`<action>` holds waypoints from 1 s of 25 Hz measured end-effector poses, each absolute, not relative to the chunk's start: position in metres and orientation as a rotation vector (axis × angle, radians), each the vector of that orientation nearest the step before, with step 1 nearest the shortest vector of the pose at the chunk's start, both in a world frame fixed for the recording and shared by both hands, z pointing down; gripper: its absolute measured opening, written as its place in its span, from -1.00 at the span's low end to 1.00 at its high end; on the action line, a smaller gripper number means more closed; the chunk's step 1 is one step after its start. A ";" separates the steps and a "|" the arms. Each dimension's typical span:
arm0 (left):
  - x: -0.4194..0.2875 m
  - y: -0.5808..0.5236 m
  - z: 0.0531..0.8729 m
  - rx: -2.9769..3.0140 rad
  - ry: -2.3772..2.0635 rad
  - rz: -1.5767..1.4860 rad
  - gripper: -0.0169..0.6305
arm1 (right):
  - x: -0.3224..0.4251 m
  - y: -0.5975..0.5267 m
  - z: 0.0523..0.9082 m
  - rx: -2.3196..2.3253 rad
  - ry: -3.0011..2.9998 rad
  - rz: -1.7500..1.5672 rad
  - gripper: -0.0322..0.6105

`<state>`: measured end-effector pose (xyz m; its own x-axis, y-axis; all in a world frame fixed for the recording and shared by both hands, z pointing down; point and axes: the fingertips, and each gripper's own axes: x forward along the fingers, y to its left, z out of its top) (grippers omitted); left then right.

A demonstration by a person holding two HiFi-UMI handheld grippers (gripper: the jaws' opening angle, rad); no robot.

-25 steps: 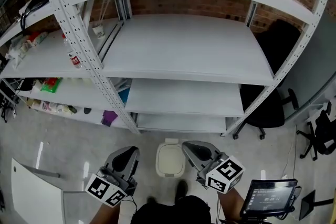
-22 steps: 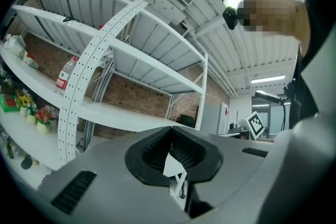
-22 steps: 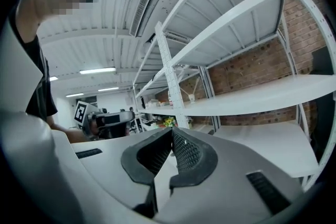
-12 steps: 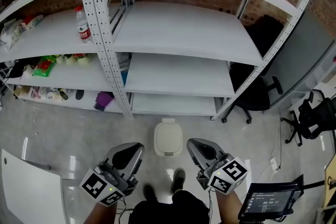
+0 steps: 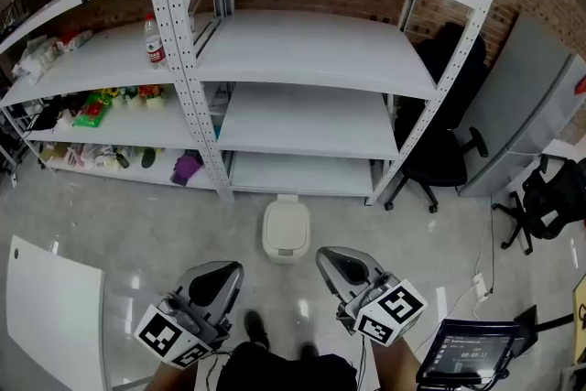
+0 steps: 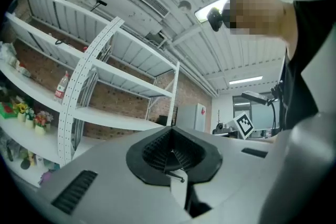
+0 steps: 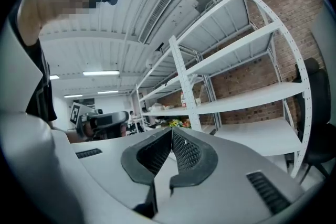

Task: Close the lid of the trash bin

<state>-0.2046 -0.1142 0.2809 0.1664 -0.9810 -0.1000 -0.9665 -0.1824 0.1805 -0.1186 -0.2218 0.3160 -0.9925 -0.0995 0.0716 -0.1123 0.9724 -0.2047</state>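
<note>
Bin lid's down, both grippers shut on nothing

Head view: we've got a rounded cream plastic trash bin [image 5: 286, 232], lid flat down, on the glossy grey concrete floor [image 5: 119, 215] just before white perforated-steel shelving [image 5: 183, 59]; left gripper [image 5: 218, 275] and right gripper [image 5: 339, 261] hang well short of it. Left gripper view: ribbed black pads [image 6: 156, 153] pressed together, empty. Right gripper view: same, brick wall [image 7: 252, 76] behind the shelves; neither shows the bin.

Head view, directions taken from the trash bin [image 5: 286, 233], which stands on the floor [image 5: 137, 224]. Shelving rack [image 5: 302, 50] behind it at 12 o'clock; bottle [image 5: 156, 41] on a shelf at 11; office chair [image 5: 439, 162] at 2; screen [image 5: 467, 351] at 4; person's shoe [image 5: 254, 327] at 6.
</note>
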 end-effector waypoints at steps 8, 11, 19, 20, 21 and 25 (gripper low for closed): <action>-0.123 -0.081 0.284 2.185 -2.039 -0.244 -0.94 | -0.030 -0.194 0.322 0.110 -3.054 0.360 -0.87; -0.111 -0.058 0.282 2.169 -2.067 -0.228 -0.94 | -0.012 -0.173 0.320 0.113 -3.061 0.360 -0.87; -0.092 0.011 0.283 2.240 -2.033 -0.209 -0.94 | 0.012 -0.100 0.316 0.211 -3.063 0.307 -0.87; -0.092 0.024 0.285 2.246 -2.024 -0.215 -0.94 | 0.014 -0.088 0.317 0.237 -3.056 0.306 -0.87; -0.093 0.038 0.286 2.249 -2.014 -0.221 -0.94 | 0.017 -0.074 0.317 0.265 -3.049 0.314 -0.87; -0.110 0.099 0.293 2.261 -1.987 -0.235 -0.94 | 0.016 -0.017 0.323 0.363 -3.031 0.370 -0.87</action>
<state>-0.1097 0.0991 0.2933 0.1248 -0.9915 -0.0354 -0.9725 -0.1293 0.1937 0.0160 -0.0173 0.3226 -0.9699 -0.2245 0.0941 -0.2405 0.9432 -0.2291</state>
